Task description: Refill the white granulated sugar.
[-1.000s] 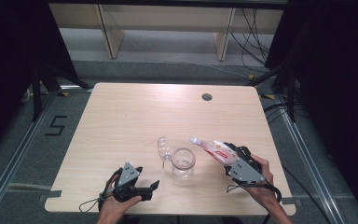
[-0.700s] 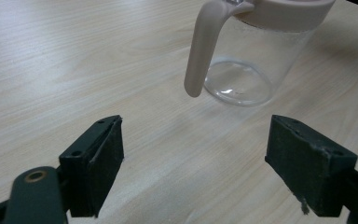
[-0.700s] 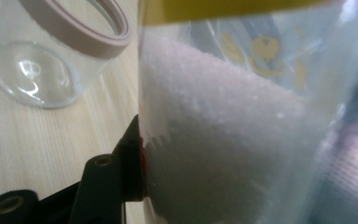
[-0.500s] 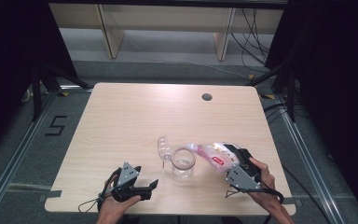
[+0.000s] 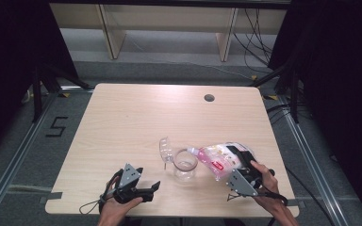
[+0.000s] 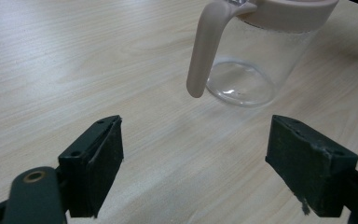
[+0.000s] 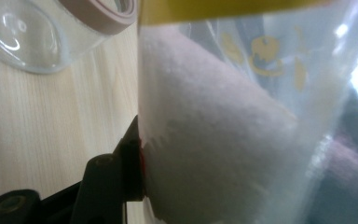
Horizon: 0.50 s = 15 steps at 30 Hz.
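Bottle (image 5: 219, 159) of white powder, empty jar (image 5: 185, 165)

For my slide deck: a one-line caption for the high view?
Right claw tips a bottle of pink powder toward a clear jug; left claw rests open.
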{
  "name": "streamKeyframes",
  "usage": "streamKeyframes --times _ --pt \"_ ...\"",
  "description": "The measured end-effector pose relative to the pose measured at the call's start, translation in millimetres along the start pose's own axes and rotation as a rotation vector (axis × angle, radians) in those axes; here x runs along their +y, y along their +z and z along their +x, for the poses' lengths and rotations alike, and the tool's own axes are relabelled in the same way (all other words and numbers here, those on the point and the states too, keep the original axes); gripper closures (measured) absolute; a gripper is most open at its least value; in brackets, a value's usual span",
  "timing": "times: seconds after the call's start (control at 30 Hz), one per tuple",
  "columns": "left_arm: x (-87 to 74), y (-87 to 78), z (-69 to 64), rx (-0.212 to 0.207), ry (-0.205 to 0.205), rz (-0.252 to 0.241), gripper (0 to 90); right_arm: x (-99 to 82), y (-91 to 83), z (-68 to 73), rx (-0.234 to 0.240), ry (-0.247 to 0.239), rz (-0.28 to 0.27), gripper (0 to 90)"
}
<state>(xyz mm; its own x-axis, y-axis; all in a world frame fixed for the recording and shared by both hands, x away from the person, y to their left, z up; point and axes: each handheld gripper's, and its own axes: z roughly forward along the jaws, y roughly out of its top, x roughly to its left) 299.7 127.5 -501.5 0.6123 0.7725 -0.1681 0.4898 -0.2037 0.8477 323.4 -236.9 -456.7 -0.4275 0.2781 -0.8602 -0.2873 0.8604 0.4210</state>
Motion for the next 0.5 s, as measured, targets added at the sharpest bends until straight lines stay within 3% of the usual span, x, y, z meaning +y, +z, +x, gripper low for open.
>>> streamKeyframes --times 0.03,0.07,0.1,0.13,0.17,0.2,0.27,0.37,0.4,0.47,0.5 --pt "0.0 0.0 0.0 0.0 0.0 0.0 18.1 0.6 0.4 0.1 0.0 -0.025 0.0 48.9" --pt "0.0 -0.7 -1.3 0.0 -0.01 0.006 18.1 0.9 -0.4 1.4 0.001 -0.012 0.011 48.9" --pt "0.4 -0.8 0.1 0.007 0.011 0.004 18.1 1.1 -0.4 2.4 0.003 -0.009 0.012 49.0" --pt "-0.1 -0.5 -1.2 -0.005 -0.009 0.007 18.1 1.2 0.6 2.4 0.002 -0.026 0.005 49.0" --pt "0.2 -0.2 0.7 0.005 0.008 0.001 18.1 2.6 1.0 1.1 -0.003 -0.079 0.006 49.1" --pt "0.1 0.1 0.5 0.002 0.004 -0.001 18.1 2.1 1.0 4.3 -0.005 -0.053 0.016 49.1" --pt "0.1 0.1 0.6 0.003 0.004 -0.002 18.1 2.6 1.5 6.0 -0.008 -0.077 0.019 49.2" --pt "0.1 0.1 1.0 0.006 0.008 -0.001 18.1 4.5 1.3 3.2 -0.012 -0.154 0.033 49.3" --pt "0.1 0.2 1.0 0.008 0.007 -0.002 18.1 2.9 2.2 6.9 -0.009 -0.109 0.031 49.4" --pt "0.2 0.4 1.1 0.008 0.009 -0.002 18.1 3.4 2.6 7.8 -0.014 -0.14 0.036 49.5" --pt "0.2 0.4 1.2 0.009 0.013 0.0 18.1 5.2 1.8 5.0 -0.024 -0.205 0.049 49.5"
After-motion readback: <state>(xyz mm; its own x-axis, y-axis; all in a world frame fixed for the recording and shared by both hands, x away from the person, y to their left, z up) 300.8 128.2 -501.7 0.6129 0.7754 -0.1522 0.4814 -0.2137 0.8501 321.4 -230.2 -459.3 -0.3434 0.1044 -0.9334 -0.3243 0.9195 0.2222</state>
